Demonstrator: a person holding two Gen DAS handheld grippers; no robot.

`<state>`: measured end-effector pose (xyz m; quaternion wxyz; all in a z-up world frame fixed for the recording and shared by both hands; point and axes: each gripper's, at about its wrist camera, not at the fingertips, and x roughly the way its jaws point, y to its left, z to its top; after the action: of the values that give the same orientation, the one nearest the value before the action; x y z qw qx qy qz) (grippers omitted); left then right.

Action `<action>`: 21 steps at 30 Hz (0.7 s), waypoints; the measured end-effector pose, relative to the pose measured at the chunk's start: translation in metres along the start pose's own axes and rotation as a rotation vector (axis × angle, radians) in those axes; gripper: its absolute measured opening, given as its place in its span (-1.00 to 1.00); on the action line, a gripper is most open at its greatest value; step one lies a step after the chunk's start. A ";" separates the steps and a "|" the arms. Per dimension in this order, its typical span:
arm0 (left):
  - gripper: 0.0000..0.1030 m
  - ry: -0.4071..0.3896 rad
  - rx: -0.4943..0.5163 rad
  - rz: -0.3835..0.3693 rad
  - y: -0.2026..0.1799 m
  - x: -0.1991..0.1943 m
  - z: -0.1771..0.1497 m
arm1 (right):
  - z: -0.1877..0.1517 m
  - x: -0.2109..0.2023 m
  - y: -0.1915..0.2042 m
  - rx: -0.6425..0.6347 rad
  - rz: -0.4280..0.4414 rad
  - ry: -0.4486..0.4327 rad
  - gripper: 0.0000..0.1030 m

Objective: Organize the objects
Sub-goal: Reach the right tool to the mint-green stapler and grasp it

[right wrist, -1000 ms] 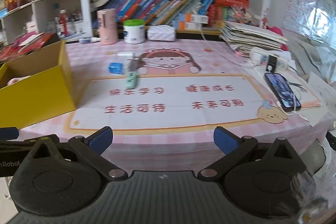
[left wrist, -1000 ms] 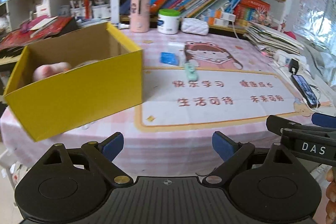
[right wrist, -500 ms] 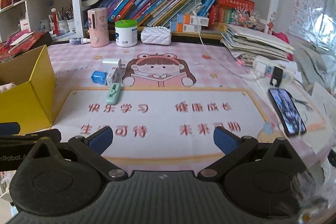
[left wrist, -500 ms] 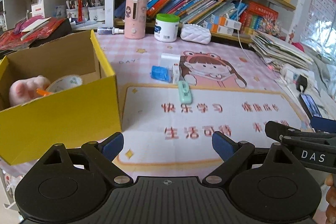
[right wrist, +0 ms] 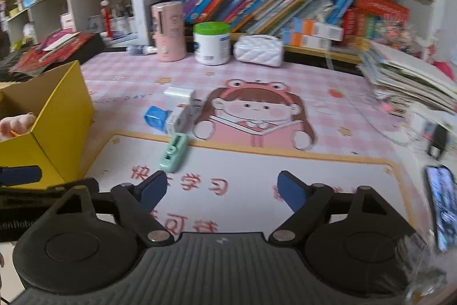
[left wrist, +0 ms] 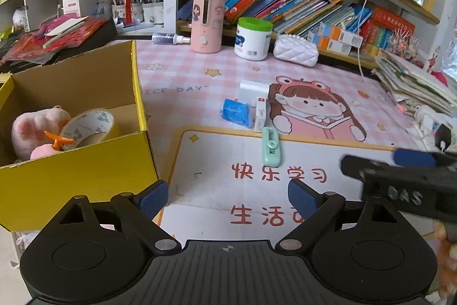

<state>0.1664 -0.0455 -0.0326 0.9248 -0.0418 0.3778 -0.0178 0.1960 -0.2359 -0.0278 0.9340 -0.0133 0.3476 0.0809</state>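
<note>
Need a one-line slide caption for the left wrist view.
Open left tongs face mint corrector beside yellow box.

Matt cardboard box (left wrist: 85, 179), glossy printed desk mat (left wrist: 217, 162), fluffy plush toy (left wrist: 31, 127).

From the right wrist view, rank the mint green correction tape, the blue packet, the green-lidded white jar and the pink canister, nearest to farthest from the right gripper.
1. Mint green correction tape, just beyond the left finger of the right gripper.
2. Blue packet, farther back, left.
3 and 4. Green-lidded white jar and pink canister, side by side at the table's back; too close to call.
</note>
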 end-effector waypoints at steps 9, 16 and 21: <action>0.79 0.055 -0.010 0.073 -0.004 0.005 -0.002 | 0.023 0.064 0.009 -0.064 0.209 0.083 -0.01; 0.79 0.091 -0.017 0.121 -0.005 0.005 -0.007 | 0.029 0.118 0.025 -0.122 0.241 0.134 -0.18; 0.79 0.105 -0.014 0.143 -0.009 0.002 -0.010 | 0.029 0.145 0.031 -0.130 0.238 0.167 -0.25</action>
<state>0.1612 -0.0553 -0.0404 0.9023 -0.0202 0.4278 0.0486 0.3178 -0.1826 -0.0991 0.8828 -0.0388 0.4173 0.2121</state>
